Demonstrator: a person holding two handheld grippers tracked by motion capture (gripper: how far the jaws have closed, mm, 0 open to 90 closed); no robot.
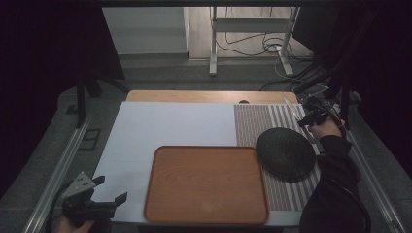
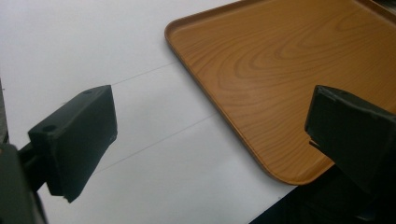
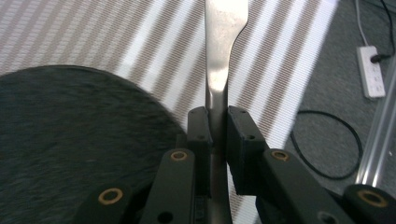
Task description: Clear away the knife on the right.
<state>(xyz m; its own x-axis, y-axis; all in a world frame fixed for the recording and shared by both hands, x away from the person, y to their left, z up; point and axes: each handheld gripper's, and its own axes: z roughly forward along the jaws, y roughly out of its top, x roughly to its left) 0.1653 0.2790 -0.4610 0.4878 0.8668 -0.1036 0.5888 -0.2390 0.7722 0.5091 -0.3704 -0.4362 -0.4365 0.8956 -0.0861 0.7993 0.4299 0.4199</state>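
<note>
Clamped in the right tongs, jaws pressed tight on its narrow neck: one flat metal utensil, widening toward the top centre of the right gripper view; seen in the high view as a thin pale sliver at right of centre, above the striped mat; just beside it, lower left in the right gripper view, one dark round plate. Spread wide apart and gripping nothing: the left tongs, lower left of the high view, over the white counter. Closer in the left gripper view: wood grain and the raised rim of the one brown tray; one white power strip on the floor, upper right of the right gripper view.
</note>
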